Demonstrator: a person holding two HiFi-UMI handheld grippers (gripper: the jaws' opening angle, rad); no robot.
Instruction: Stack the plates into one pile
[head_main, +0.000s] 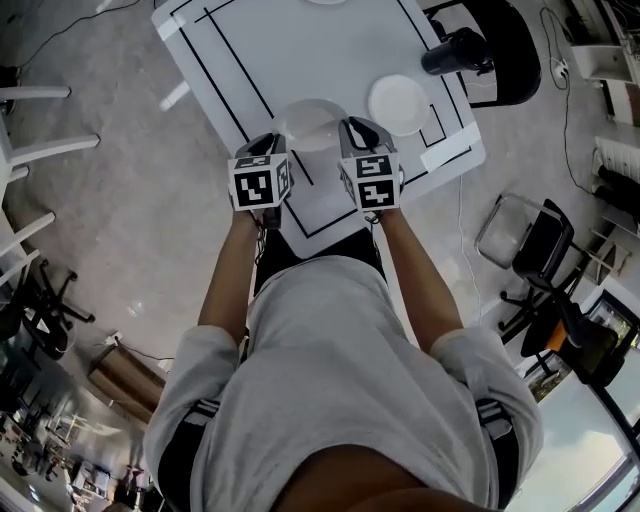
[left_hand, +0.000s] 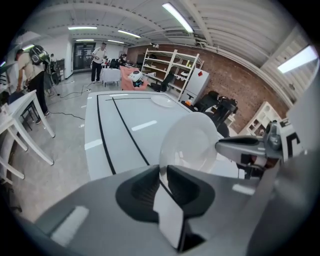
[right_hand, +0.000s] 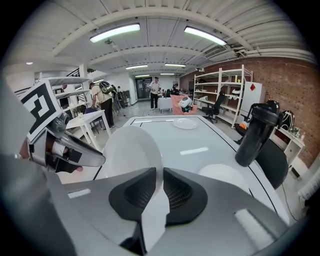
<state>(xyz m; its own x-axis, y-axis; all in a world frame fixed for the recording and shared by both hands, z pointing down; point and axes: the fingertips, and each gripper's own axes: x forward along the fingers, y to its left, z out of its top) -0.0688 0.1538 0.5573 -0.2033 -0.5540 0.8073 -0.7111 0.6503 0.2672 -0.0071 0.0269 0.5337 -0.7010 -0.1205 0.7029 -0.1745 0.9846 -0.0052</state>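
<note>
I hold one white plate (head_main: 312, 123) lifted above the near part of the white table (head_main: 300, 50), gripped from both sides. My left gripper (head_main: 273, 142) is shut on its left rim and my right gripper (head_main: 354, 130) on its right rim. In the left gripper view the plate (left_hand: 192, 142) stands tilted, its edge pinched at my left gripper (left_hand: 163, 175). The right gripper view shows the plate (right_hand: 131, 150) with its rim pinched at my right gripper (right_hand: 159, 177). A second white plate (head_main: 398, 103) lies flat on the table to the right, also (right_hand: 222, 175). A third plate (right_hand: 185, 123) sits at the far end.
A black bottle (head_main: 455, 52) stands at the table's right edge, behind the second plate; a black chair (head_main: 520, 50) is beside it. Black lines (head_main: 225, 75) mark the tabletop. Other chairs (head_main: 545, 250) stand to the right; people (left_hand: 30, 75) and shelves (left_hand: 170, 67) are far off.
</note>
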